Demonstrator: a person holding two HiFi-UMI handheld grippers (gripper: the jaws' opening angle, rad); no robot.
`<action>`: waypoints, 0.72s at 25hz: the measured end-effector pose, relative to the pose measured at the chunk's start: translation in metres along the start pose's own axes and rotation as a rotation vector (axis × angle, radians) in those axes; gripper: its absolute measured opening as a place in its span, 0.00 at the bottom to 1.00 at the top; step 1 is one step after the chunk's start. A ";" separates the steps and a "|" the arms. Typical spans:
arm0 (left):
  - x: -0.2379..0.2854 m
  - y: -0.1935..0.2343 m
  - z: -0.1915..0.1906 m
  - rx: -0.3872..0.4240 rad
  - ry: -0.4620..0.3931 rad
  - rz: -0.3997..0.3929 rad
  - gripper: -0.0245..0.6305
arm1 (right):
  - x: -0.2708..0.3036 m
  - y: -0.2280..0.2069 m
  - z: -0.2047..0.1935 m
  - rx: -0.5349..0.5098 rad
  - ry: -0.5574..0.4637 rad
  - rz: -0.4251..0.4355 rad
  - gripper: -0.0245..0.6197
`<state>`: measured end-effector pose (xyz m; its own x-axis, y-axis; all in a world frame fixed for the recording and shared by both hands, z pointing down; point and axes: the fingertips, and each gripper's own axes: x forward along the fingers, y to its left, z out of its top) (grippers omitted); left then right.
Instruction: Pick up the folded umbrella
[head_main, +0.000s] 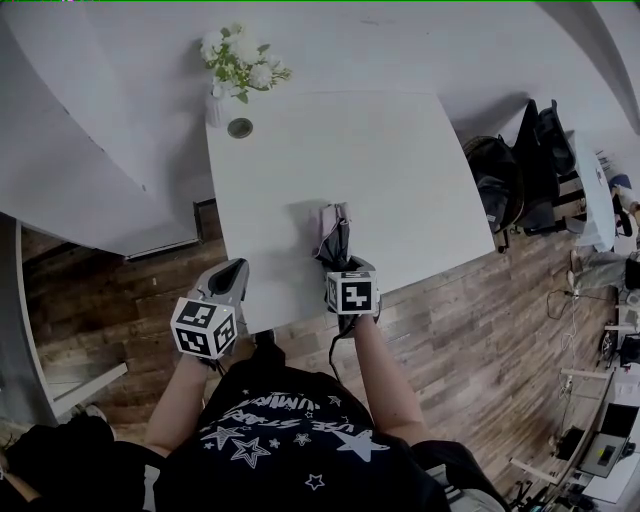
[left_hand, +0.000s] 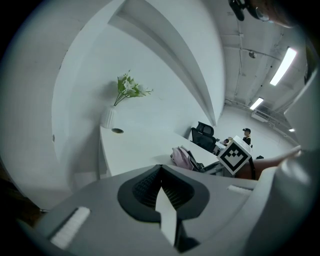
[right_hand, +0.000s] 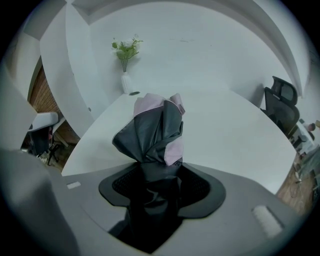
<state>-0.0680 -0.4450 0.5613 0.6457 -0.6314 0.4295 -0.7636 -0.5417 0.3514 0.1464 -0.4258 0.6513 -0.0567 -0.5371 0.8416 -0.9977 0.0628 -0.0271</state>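
The folded umbrella (head_main: 333, 235), dark grey and pale pink, lies on the white table (head_main: 400, 170) close to its near edge. My right gripper (head_main: 345, 268) comes down on its near end. In the right gripper view the umbrella (right_hand: 152, 130) rises from between the jaws, and its dark fabric fills the gap at the right gripper (right_hand: 155, 175), whose pads press on it. My left gripper (head_main: 235, 270) hangs at the table's near left corner, shut with nothing in it. In the left gripper view the left gripper (left_hand: 160, 172) points across the table, with the umbrella (left_hand: 182, 157) off to the right.
A white vase of flowers (head_main: 240, 65) and a small round dish (head_main: 240, 128) stand at the table's far left corner. Black office chairs (head_main: 520, 170) sit beyond the right edge. Wooden floor (head_main: 470, 330) runs below the near edge. White curved walls enclose the far side.
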 end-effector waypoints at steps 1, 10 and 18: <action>0.000 0.001 -0.001 -0.001 0.001 -0.002 0.04 | 0.000 0.000 0.000 0.001 -0.001 0.000 0.44; 0.005 -0.005 -0.007 0.031 0.018 -0.040 0.04 | -0.009 0.000 0.006 0.032 -0.062 0.008 0.40; -0.012 -0.035 -0.006 0.069 -0.001 -0.051 0.04 | -0.062 0.003 0.017 0.142 -0.239 0.081 0.40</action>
<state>-0.0490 -0.4152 0.5493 0.6837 -0.6024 0.4119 -0.7271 -0.6103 0.3144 0.1458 -0.4059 0.5897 -0.1268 -0.7192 0.6832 -0.9840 0.0043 -0.1780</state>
